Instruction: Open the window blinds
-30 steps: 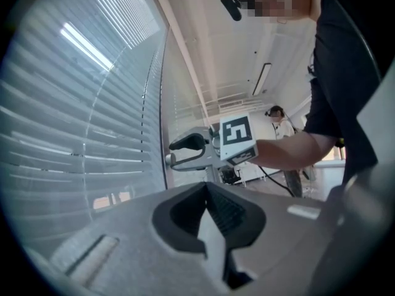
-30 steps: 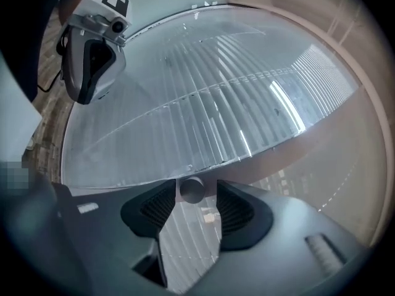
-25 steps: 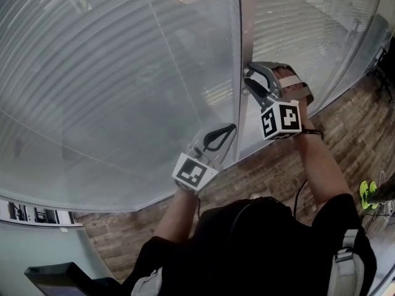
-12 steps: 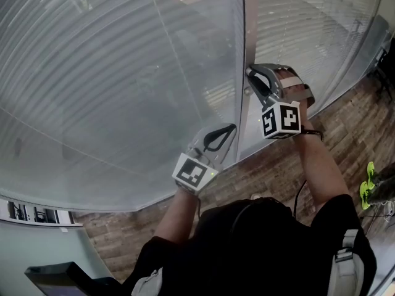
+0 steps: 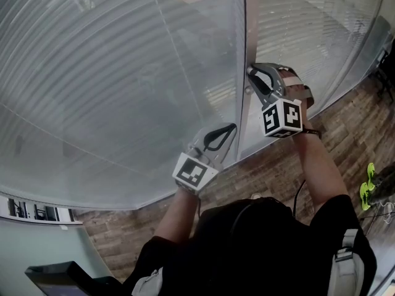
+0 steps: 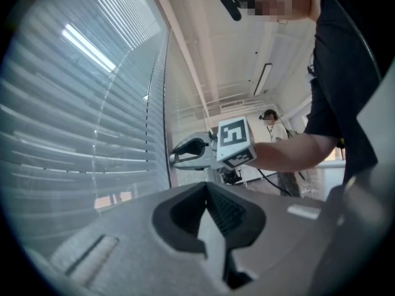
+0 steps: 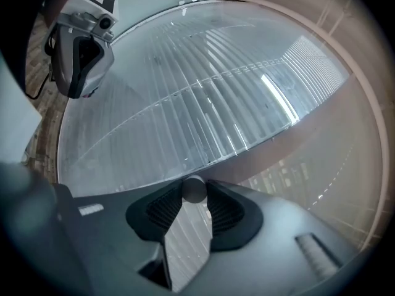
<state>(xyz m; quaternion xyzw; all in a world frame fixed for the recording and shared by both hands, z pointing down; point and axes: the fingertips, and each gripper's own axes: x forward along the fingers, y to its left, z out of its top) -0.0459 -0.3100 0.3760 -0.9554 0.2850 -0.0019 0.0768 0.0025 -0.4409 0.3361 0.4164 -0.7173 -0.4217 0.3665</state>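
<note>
Grey slatted blinds hang shut over the window in front of me. In the left gripper view their thin tilt wand runs down the blind's right edge. The right gripper reaches level to that wand. Its jaws have just been closing, and the wand's round grey end sits pinched between the pads of the right gripper. The left gripper stays lower and left, close to the blinds, shut with nothing in it. It shows again as the left gripper in the right gripper view.
A grey mullion separates this blind from a second blind on the right. Brick-patterned floor lies below the window. A green object lies at the far right. Another person stands in the room behind.
The right gripper's jaws have narrowed onto the wand and its marker cube has rolled slightly. The left gripper has not moved.
</note>
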